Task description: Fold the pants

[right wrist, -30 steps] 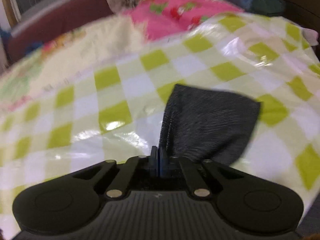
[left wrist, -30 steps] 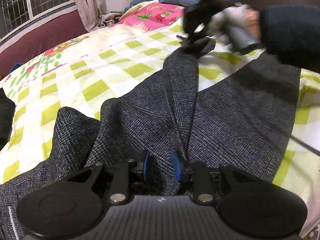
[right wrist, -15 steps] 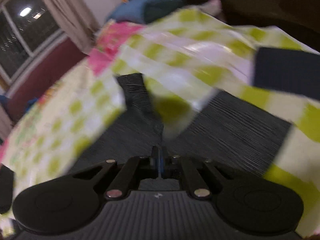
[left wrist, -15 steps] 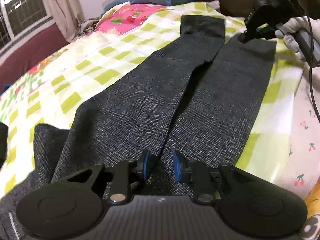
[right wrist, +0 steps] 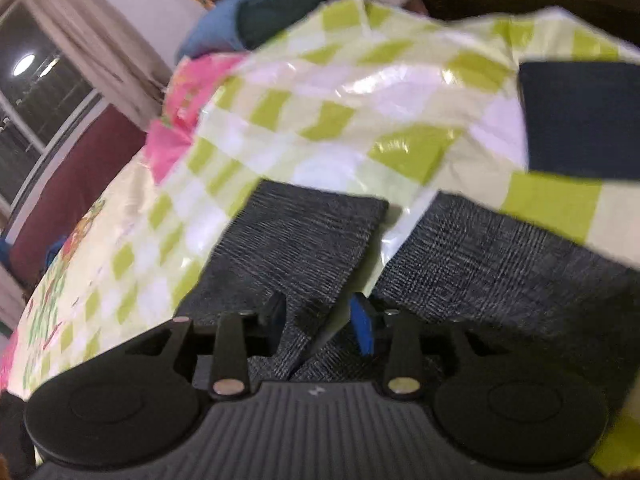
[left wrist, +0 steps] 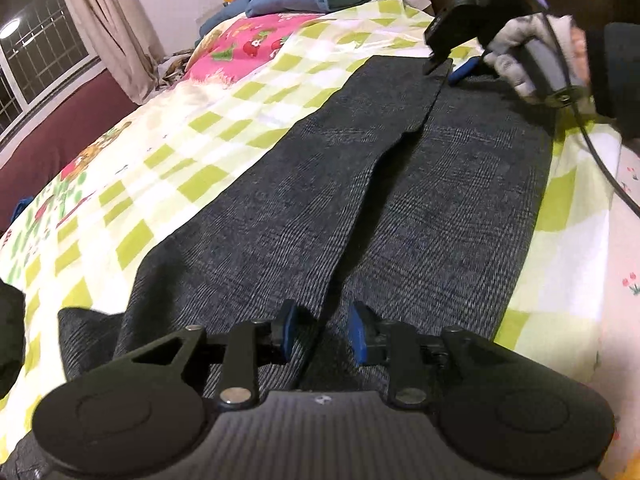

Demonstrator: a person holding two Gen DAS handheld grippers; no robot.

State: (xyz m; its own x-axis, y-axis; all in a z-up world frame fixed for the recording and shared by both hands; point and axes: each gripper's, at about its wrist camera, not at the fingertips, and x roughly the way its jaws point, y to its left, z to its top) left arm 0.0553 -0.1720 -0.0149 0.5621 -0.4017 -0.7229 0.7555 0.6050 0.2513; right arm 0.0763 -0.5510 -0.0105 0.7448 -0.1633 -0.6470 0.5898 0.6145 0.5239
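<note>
Pants [left wrist: 400,208] lying flat on bed [left wrist: 224,136], legs running toward 12 o'clock | left claw [left wrist: 322,330] opening, straddling crotch seam, pinning it to keep legs aligned | right claw [right wrist: 320,316] opening over inner hem corner, letting go.

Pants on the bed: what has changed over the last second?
The pants went from bunched to both legs lying flat and straight on the checked sheet. The right gripper, earlier clamped on a cuff, is opening. The left gripper stays at the crotch end, opening slightly.
</note>
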